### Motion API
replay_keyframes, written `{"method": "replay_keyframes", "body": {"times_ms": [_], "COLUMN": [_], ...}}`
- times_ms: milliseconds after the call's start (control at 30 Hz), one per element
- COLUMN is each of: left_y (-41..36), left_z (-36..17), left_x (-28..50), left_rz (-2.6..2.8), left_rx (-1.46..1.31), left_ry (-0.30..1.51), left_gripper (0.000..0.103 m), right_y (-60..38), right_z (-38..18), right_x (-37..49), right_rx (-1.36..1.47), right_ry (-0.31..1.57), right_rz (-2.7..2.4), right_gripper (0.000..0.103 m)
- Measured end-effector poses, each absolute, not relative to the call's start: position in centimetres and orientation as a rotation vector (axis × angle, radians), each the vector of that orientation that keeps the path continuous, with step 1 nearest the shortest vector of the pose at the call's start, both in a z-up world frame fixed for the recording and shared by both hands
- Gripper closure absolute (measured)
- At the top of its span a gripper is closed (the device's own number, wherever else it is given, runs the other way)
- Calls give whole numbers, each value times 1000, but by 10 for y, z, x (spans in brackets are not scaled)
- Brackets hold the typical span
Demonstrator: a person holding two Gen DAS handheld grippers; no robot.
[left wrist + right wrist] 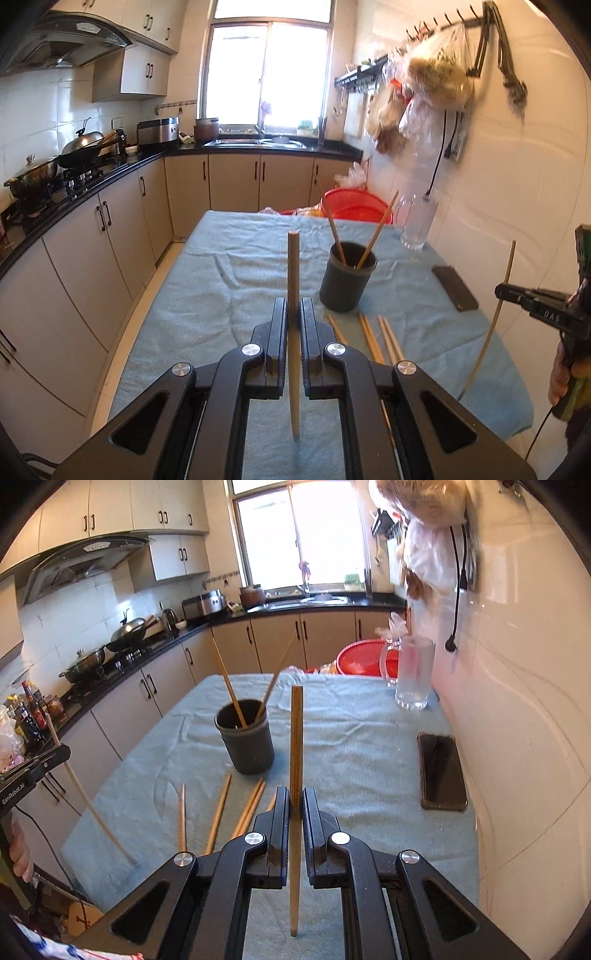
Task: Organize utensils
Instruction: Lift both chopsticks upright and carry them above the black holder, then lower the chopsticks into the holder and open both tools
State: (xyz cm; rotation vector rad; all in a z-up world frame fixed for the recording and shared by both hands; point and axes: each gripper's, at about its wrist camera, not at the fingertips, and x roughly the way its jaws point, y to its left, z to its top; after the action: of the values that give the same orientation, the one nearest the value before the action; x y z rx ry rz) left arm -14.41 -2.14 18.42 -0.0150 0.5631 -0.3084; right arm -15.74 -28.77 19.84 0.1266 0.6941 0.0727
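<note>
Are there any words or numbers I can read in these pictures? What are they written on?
"GenRobot.AI": white letters on the side of the left hand-held gripper, seen from the right wrist camera.
White marks on the side of the right hand-held gripper, seen from the left wrist camera: too blurred to read.
Labels on the sauce bottles by the stove: too small to read.

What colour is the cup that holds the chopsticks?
The cup is dark grey, almost black. The right wrist view shows it best.
</note>
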Motion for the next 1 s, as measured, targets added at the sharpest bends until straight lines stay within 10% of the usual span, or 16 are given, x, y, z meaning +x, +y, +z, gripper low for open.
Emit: {"method": "replay_keyframes", "body": {"times_ms": [1000], "left_y": [-98], "left_z": [284], "left_x": [21], "left_rz": [-378], "left_rx": [-177], "left_ry": [420], "left_gripper": [97], "right_y": [-280], "right_z": [279], "right_x": [-2], "right_rx": [322], "right_ry": [415], "right_rz": [131], "right_gripper": [96]}}
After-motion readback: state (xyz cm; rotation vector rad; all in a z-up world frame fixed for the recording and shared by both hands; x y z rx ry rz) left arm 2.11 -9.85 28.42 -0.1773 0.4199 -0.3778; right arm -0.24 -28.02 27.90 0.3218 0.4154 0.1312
